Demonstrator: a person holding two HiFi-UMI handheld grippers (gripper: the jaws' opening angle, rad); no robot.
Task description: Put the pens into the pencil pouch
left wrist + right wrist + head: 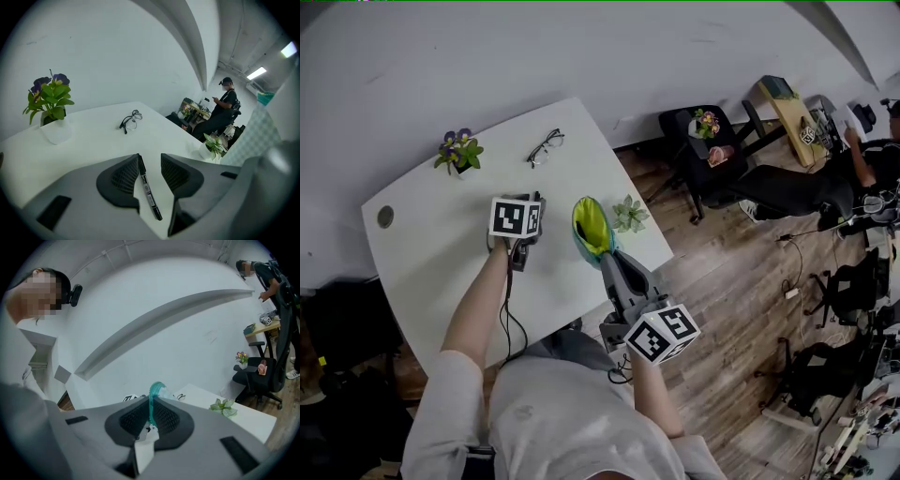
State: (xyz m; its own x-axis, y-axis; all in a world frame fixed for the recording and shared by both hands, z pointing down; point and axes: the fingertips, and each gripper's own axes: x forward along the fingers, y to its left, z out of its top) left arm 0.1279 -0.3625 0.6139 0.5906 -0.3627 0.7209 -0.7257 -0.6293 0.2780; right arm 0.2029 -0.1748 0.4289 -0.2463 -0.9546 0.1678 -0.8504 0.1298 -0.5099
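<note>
The pen, a black one with a pale label along its barrel, is seen lying on the white table between the jaws of the left gripper. Those jaws are spread wide and nothing is clamped. The pen lies close to the pad on the left of the view, and it cannot be told whether the two touch. In the head view the left gripper is held over the middle of the table, and the pen is hidden beneath it.

The pencil pouch is pinched by its teal edge between the jaws of the right gripper, which are closed tight on the fabric. A white tag is seen hanging below the pads. From the head view the right gripper is seen at the table's near right edge, with the pencil pouch held upright above it. Its mouth is open and its yellow-green lining is shown.

Just beside the pouch a small succulent is set on the table. Farther back a pair of glasses is laid, and a potted plant with purple flowers is placed to their left. Off the table, on the wooden floor, a black chair is seen with a flowerpot on its seat, and a seated person in dark clothes can be made out beyond it.
</note>
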